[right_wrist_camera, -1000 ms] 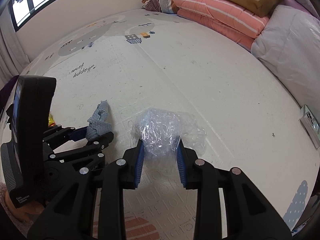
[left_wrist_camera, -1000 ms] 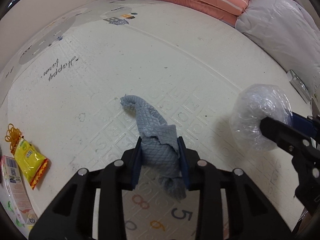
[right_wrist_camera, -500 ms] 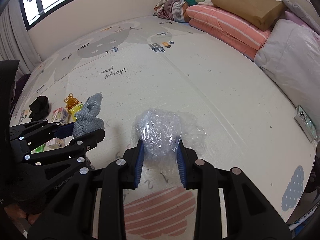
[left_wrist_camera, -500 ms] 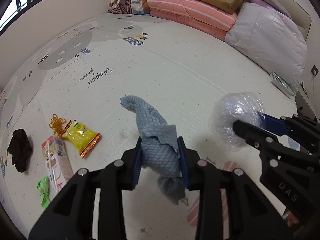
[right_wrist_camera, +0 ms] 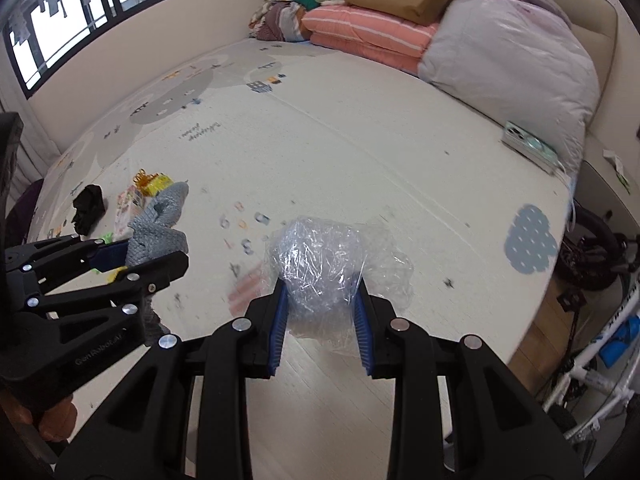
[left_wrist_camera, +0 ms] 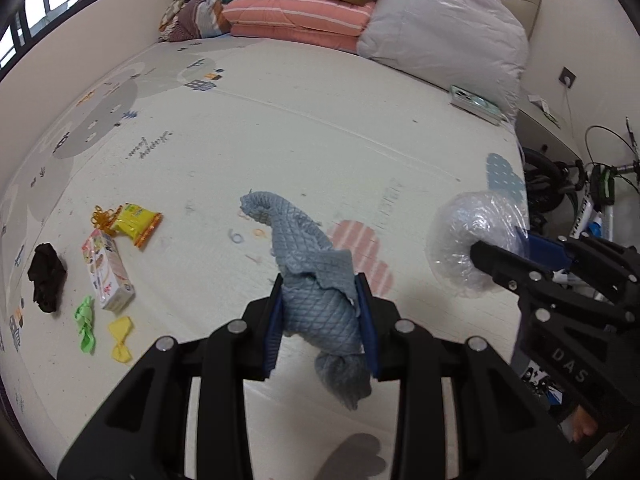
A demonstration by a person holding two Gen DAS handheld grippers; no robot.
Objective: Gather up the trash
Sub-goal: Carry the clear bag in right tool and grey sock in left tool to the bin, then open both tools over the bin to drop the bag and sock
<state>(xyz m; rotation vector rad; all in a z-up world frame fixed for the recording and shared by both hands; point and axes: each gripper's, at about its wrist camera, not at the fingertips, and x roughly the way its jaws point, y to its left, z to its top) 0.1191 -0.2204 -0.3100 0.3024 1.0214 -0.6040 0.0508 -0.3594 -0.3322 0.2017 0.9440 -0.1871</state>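
My left gripper (left_wrist_camera: 320, 312) is shut on a crumpled grey quilted cloth (left_wrist_camera: 312, 272) and holds it well above the play mat (left_wrist_camera: 320, 128). My right gripper (right_wrist_camera: 320, 320) is shut on a ball of clear plastic wrap (right_wrist_camera: 320, 268), also held high. In the left wrist view the right gripper (left_wrist_camera: 500, 256) with the wrap (left_wrist_camera: 468, 240) is at the right. In the right wrist view the left gripper (right_wrist_camera: 132, 256) with the cloth (right_wrist_camera: 158, 228) is at the left.
On the mat at the left lie a yellow snack packet (left_wrist_camera: 138, 222), a small carton (left_wrist_camera: 106, 276), a black cloth (left_wrist_camera: 46, 276), a green scrap (left_wrist_camera: 86, 328) and a yellow scrap (left_wrist_camera: 120, 338). Folded bedding (left_wrist_camera: 440, 32) lines the far wall. A bicycle (right_wrist_camera: 600, 320) stands right.
Both grippers have risen well above the mat with the cloth and the wrap still held. More of the room and the trash at the left have come into view.
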